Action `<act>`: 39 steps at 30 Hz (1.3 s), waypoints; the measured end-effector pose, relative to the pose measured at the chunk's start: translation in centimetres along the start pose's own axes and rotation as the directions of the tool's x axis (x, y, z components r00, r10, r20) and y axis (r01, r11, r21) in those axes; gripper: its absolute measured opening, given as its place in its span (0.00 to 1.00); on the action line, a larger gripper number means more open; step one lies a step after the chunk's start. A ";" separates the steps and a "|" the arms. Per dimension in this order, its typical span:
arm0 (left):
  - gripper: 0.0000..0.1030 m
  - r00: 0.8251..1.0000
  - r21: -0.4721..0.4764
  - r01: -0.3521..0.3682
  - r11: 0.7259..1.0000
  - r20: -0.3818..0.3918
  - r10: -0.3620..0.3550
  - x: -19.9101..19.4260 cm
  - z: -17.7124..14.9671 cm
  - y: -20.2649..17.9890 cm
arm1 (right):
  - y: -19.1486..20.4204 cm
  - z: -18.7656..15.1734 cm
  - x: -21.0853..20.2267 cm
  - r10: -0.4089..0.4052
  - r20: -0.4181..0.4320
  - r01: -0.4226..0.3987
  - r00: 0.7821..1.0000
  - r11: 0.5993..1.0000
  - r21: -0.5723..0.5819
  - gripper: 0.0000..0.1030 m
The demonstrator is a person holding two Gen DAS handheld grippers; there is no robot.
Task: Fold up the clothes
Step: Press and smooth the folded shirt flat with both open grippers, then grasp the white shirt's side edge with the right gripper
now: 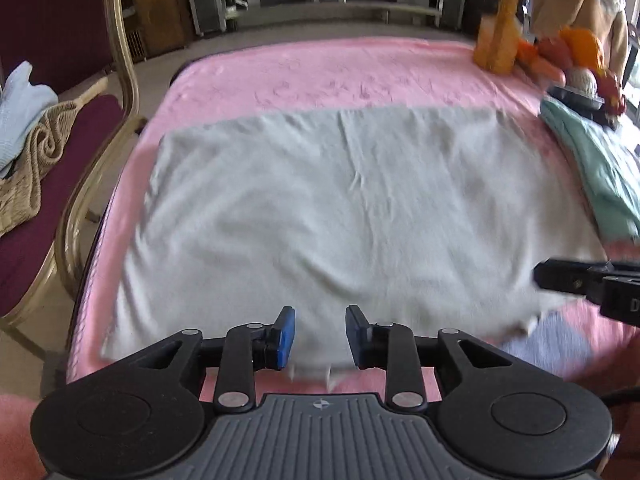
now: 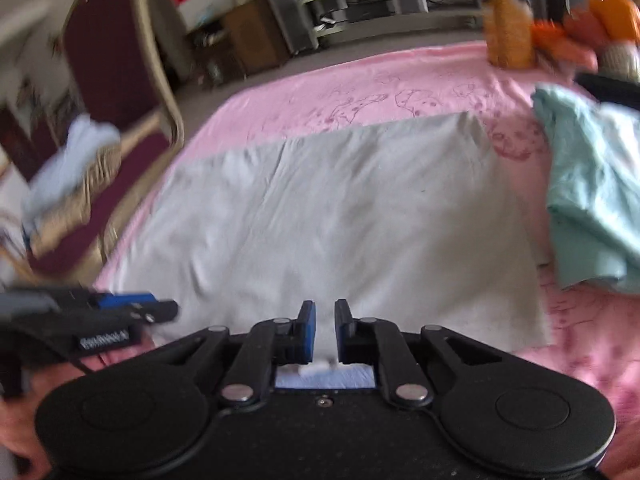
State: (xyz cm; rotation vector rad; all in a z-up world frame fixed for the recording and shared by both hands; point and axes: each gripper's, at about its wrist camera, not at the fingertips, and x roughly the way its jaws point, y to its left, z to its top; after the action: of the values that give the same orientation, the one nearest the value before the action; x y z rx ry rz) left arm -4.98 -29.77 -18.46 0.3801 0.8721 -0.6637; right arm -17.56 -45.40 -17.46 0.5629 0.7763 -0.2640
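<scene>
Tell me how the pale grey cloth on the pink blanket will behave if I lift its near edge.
The grey cloth lies flat with soft creases, so it is probably floppy and will drape. It looks thin, likely light. On the fuzzy pink blanket it may drag rather than slide.

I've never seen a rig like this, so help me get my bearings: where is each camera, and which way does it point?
Left wrist: sits on the left gripper, looks forward along its open fingers over the grey cloth on the pink bed; the right gripper pokes in at right.
Right wrist: sits on the right gripper, faces the same way; the left gripper shows at left.
Shared: cloth, bed, chair, teal garment, toys.
</scene>
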 end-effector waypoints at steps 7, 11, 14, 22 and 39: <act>0.30 0.996 0.149 -0.089 0.985 0.026 0.087 2.0 -0.4 -2.4 | 0.7 0.1 3.2 0.016 -0.042 -0.018 0.999 1.000 -0.026 0.12; 0.31 0.994 0.217 -0.107 0.970 0.027 0.103 1.3 -1.3 -2.8 | 0.8 -0.6 2.1 0.013 -0.068 -0.019 0.998 0.997 -0.077 0.11; 0.32 0.994 0.245 -0.109 0.963 0.021 0.107 0.3 -1.7 -2.6 | 0.7 -1.1 1.0 0.018 -0.081 -0.027 0.997 0.994 -0.105 0.14; 0.44 0.999 0.043 -0.049 0.998 -0.005 0.050 -0.6 -0.7 0.1 | -5.0 -0.6 -3.1 0.135 0.036 -0.139 0.990 0.960 0.244 0.41; 0.52 0.997 -0.009 0.020 1.000 -0.079 -0.021 2.1 0.1 -0.5 | -8.2 -2.8 1.4 0.330 -0.050 -0.186 0.943 0.643 0.743 0.52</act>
State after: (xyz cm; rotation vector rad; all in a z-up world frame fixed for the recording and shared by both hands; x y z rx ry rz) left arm -4.34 -30.99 -20.10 0.3923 0.9551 -0.6671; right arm -21.73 -50.55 -23.16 1.4818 0.7360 -0.2522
